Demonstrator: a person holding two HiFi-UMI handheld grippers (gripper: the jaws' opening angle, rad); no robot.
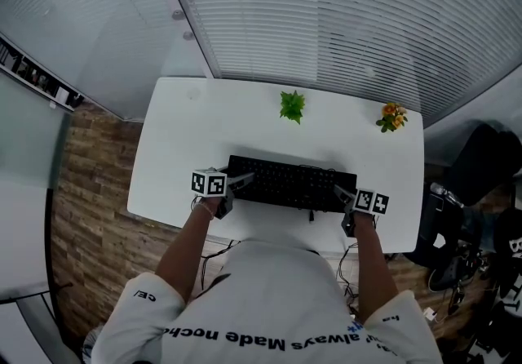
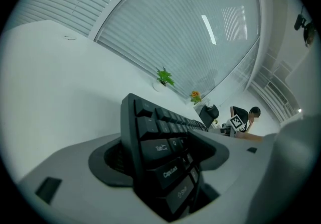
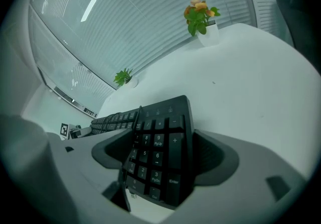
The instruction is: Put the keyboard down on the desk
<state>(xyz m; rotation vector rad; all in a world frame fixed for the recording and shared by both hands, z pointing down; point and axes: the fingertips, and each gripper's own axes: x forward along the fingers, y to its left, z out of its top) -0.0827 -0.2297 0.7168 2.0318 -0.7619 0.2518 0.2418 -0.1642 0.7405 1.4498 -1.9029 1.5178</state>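
A black keyboard lies flat near the front edge of the white desk. My left gripper stands at its left end and my right gripper at its right end. In the left gripper view the Tab and Caps Lock end of the keyboard sits between the spread jaws of the left gripper. The right gripper view has the number-pad end between the jaws of the right gripper. Both stand wide, and a dark gap shows beside the keyboard.
A small green plant and a pot of orange flowers stand along the desk's far edge, by the window blinds. A thin cable hangs from the keyboard's front. Dark chairs and clutter sit right of the desk.
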